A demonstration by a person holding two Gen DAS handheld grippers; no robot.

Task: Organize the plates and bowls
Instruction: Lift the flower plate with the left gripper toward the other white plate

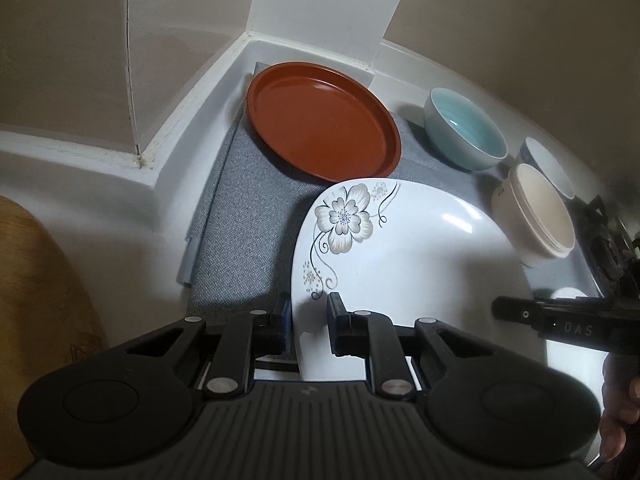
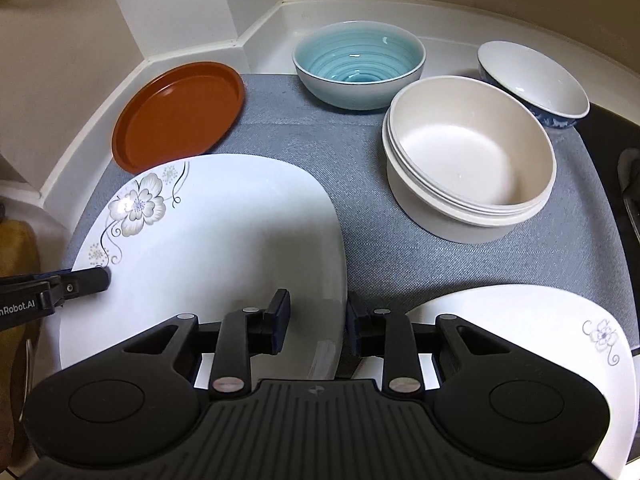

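While your left gripper (image 1: 307,322) and right gripper (image 2: 316,318) each straddle a rim of the flowered white plate (image 2: 224,240) on the grey mat (image 2: 360,216), I cannot tell whether either grips it. A loose pinch could drop it onto the brown plate (image 2: 178,114). All the bowls sit empty: teal (image 2: 358,64), cream (image 2: 472,152), blue-patterned (image 2: 534,84).

The left tongs (image 1: 308,322) sat at the lower middle of the left wrist view, jaws narrow around a rim, contact unclear. The right tongs (image 2: 316,320) sat low in the right wrist view, likewise. A hand (image 1: 618,412) showed at the lower right edge.
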